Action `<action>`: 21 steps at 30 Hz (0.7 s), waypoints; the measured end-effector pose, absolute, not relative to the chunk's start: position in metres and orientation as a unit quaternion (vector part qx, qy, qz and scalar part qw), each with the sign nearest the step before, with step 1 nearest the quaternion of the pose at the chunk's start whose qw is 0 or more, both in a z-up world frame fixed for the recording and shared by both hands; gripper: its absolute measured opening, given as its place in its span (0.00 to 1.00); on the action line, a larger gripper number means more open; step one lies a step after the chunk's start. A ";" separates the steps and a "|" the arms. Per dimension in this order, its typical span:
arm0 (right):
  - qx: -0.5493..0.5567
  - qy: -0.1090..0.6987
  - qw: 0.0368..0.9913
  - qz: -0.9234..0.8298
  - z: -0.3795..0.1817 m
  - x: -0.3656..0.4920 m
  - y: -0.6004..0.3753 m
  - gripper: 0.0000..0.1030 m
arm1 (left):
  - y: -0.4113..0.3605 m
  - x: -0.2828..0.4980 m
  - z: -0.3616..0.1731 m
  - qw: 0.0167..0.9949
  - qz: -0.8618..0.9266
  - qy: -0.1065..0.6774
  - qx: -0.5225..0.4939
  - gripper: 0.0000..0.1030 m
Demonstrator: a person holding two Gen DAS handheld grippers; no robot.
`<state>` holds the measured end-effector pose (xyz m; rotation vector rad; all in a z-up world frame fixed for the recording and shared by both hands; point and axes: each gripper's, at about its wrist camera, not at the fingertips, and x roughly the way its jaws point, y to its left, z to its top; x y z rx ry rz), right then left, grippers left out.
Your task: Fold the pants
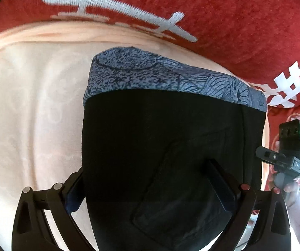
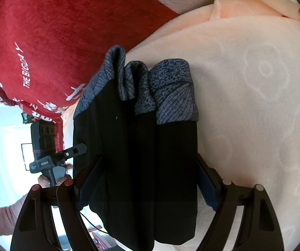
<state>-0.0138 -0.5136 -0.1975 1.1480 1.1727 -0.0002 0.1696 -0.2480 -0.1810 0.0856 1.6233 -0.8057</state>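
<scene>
the black pants (image 1: 166, 146) with a blue-grey patterned band (image 1: 171, 77) lie folded into a thick stack on a peach blanket (image 1: 28, 108), beside a red blanket (image 1: 223, 16) with white lettering. the left gripper (image 1: 150, 186) straddles the stack with its 2 fingers (image 1: 221, 184) spread wide, 1 on each side of the fabric. the right gripper (image 2: 150, 179) stands the same way at the other end; whether its pads press on the cloth is hard to tell.
</scene>
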 end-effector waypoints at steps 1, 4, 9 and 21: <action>0.512 0.526 0.679 -0.005 -0.197 -0.016 -0.517 0.82 | -0.249 0.166 -0.174 0.625 -0.351 0.695 0.043 0.89; 0.507 0.540 0.671 -0.029 -0.194 -0.013 -0.515 0.66 | -0.252 0.155 -0.159 0.644 -0.354 0.677 0.054 0.73; 0.511 0.526 0.680 -0.021 -0.178 -0.019 -0.514 0.42 | -0.246 0.147 -0.136 0.660 -0.348 0.664 0.047 0.57; 0.542 0.515 0.663 0.019 -0.133 -0.053 -0.479 0.38 | -0.180 0.097 -0.096 0.651 -0.333 0.681 0.044 0.57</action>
